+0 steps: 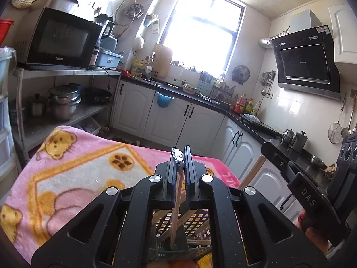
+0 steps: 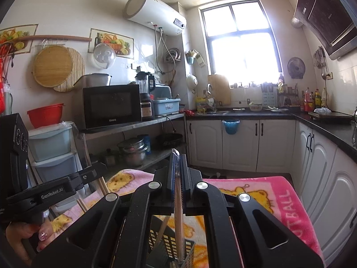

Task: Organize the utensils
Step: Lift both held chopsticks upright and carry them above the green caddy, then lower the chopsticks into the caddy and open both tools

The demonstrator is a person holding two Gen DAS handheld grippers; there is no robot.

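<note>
Here, slim wooden chopsticks (image 1: 177,201) over a black slotted basket (image 1: 198,222)

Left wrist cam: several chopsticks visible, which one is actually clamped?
The foil-tipped chopstick running upright between the left gripper pads. The other sticks lie loose in the black basket below.

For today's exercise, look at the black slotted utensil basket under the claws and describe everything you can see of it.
The utensil basket is black, seemingly plastic, with walls pierced by a grid of small rectangular openings. It stands on the pink cartoon blanket, right below both claws, so only parts show between the claw arms. Several pale wooden chopsticks already lean inside it at different angles. One chopstick, gripped by the right claw, reaches down into it. Its base and full outline are hidden.
</note>
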